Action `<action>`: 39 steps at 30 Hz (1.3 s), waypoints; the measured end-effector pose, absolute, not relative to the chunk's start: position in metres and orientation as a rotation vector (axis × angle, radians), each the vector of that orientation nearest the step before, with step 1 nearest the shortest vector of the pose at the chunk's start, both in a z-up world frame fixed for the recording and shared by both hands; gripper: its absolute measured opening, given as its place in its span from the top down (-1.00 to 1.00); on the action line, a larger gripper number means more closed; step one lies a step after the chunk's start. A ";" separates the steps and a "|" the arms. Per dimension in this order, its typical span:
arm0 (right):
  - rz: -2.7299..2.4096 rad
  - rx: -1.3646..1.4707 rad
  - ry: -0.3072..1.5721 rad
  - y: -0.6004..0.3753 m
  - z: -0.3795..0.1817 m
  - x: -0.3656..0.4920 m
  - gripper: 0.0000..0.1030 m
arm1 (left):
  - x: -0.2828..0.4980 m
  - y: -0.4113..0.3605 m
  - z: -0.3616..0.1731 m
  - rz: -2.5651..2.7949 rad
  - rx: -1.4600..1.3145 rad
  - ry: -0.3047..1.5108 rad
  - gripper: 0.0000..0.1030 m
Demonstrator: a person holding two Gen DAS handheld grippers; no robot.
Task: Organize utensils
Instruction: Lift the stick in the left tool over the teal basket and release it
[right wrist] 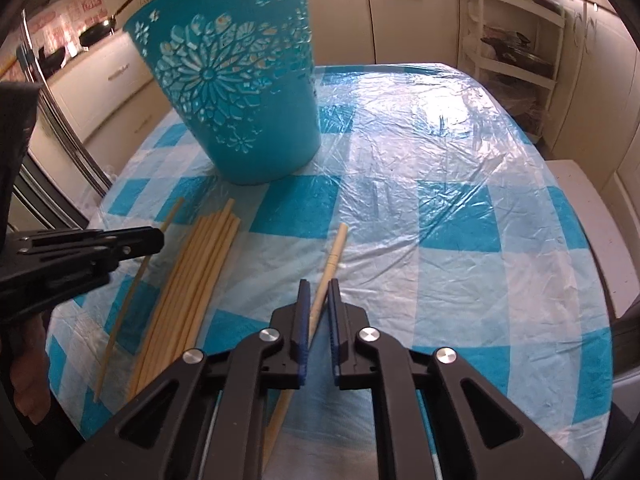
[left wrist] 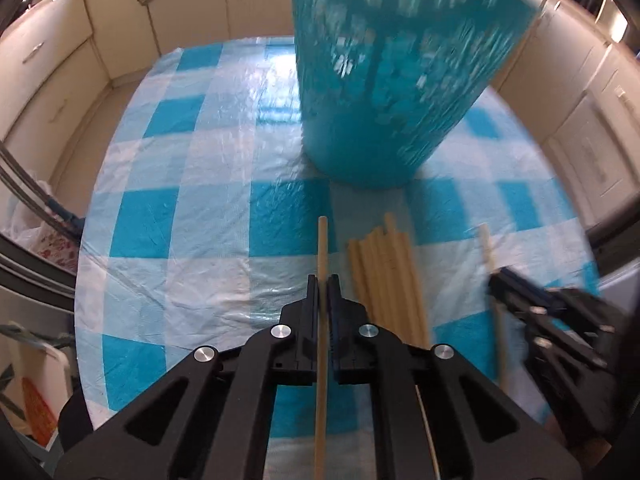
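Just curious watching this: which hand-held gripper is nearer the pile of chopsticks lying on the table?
Left, marginally. The left hand-held gripper sits just beside the pile of chopsticks, on its left; the right hand-held gripper is slightly farther off, on its right.

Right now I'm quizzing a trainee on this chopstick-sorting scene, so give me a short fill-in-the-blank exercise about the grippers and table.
1. The left gripper is shut on a single thin wooden ____.
2. The turquoise perforated plastic basket stands on a blue-and-white ____ tablecloth.
3. The bundle of pale wooden chopsticks lies ____ the two grippers.
4. The right gripper straddles one chopstick with its jaws slightly ____.

Missing words: chopstick; checked; between; open
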State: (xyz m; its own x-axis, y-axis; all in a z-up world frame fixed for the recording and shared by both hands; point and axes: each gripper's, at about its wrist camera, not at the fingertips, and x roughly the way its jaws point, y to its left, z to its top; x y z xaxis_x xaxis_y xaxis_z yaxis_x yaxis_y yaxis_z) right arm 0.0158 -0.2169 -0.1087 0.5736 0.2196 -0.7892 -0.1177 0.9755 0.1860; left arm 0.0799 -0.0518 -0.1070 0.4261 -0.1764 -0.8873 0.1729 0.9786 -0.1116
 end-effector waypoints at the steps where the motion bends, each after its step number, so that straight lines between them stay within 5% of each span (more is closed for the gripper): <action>1: 0.204 0.142 0.934 -0.221 -0.110 0.016 0.88 | 0.076 -0.047 -0.096 -0.236 -0.029 1.082 0.90; 12: 0.216 0.188 0.903 -0.226 -0.110 0.013 0.88 | 0.049 -0.014 0.059 -0.403 -0.219 0.612 0.90; 18: 0.218 0.200 0.897 -0.227 -0.111 0.014 0.88 | 0.070 -0.030 0.100 -0.386 -0.240 0.429 0.90; 39: 0.242 0.233 0.889 -0.230 -0.112 0.013 0.83 | 0.169 -0.072 0.038 -0.167 -0.157 0.359 0.90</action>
